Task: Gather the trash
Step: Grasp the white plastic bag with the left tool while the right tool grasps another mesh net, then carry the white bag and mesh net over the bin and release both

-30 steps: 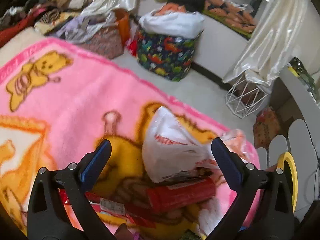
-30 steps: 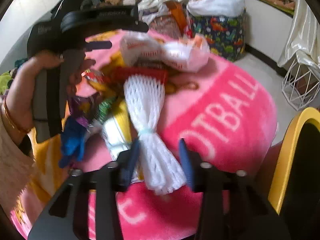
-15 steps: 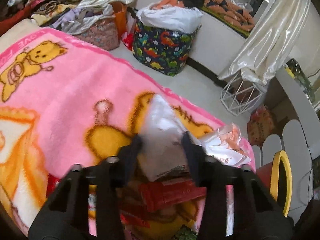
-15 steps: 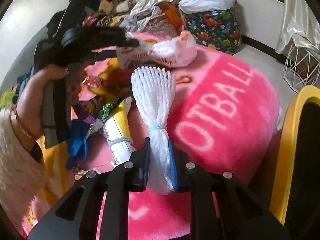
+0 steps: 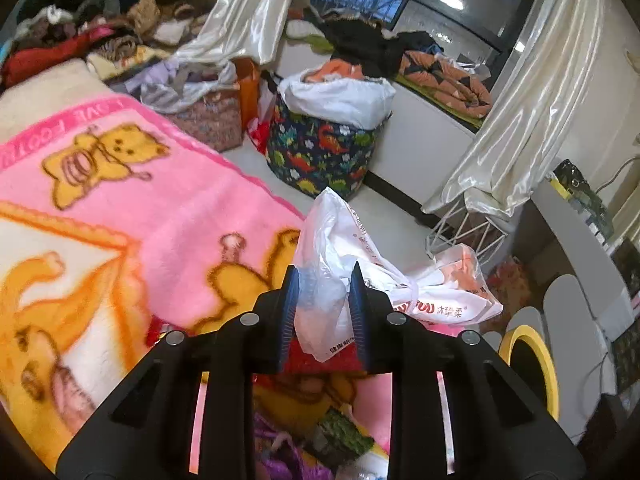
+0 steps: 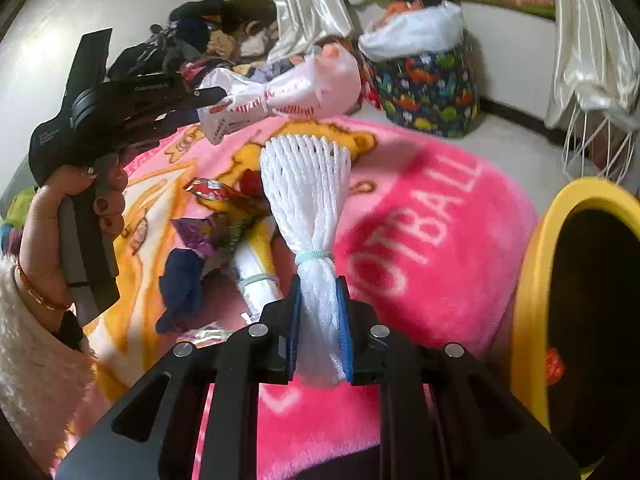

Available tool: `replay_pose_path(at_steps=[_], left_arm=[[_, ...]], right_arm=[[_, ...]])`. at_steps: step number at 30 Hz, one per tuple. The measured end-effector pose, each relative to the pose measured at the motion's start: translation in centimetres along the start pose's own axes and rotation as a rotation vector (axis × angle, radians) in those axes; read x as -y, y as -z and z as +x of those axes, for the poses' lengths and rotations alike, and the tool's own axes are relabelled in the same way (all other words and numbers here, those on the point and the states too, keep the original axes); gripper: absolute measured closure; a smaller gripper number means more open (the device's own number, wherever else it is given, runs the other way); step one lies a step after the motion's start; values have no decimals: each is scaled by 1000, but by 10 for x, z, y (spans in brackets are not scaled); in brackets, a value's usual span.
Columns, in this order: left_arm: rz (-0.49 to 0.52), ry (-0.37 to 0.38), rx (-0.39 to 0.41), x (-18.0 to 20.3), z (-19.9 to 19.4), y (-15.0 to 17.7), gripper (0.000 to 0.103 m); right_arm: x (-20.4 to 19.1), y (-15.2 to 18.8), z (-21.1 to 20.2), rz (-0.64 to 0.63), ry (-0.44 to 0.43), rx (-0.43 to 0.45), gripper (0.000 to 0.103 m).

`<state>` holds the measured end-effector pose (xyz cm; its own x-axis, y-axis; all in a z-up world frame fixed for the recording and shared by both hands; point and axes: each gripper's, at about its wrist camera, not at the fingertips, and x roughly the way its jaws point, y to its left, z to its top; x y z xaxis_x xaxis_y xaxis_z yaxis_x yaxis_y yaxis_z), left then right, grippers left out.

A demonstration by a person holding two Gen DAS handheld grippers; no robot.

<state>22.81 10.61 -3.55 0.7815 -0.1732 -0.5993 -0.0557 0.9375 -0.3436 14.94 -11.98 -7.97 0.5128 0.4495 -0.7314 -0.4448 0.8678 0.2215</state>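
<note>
My left gripper (image 5: pixel 323 286) is shut on a white plastic bag (image 5: pixel 340 264) with red print and holds it above the pink blanket (image 5: pixel 168 208); the bag also shows in the right wrist view (image 6: pixel 296 88), hanging from the left gripper (image 6: pixel 208 94). My right gripper (image 6: pixel 318 300) is shut on a white foam net sleeve (image 6: pixel 306 184) tied with a pale band, lifted off the blanket (image 6: pixel 420 232). A yellow-rimmed bin (image 6: pixel 560 280) stands at the right; its rim also shows in the left wrist view (image 5: pixel 536 356).
Wrappers (image 6: pixel 216 216), a blue scrap (image 6: pixel 180 284) and a white-yellow tube (image 6: pixel 256 272) lie on the blanket. A dinosaur-print basket (image 5: pixel 320 152), a white wire basket (image 5: pixel 464 236), curtains and clothes piles stand on the floor beyond.
My left gripper closed on the white bag and lifted it. My right gripper closed on the foam net sleeve and raised it off the blanket.
</note>
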Motion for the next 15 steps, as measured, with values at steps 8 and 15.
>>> replay_pose_path(at_steps=[8,15], left_arm=[[35,-26,73,19,-40,17,85],[70,-30,100,35,-59,29,85]], right_arm=[[-4,1,-32,-20,-52,68,87],[0,-6,-65,-14,-55,144,87]])
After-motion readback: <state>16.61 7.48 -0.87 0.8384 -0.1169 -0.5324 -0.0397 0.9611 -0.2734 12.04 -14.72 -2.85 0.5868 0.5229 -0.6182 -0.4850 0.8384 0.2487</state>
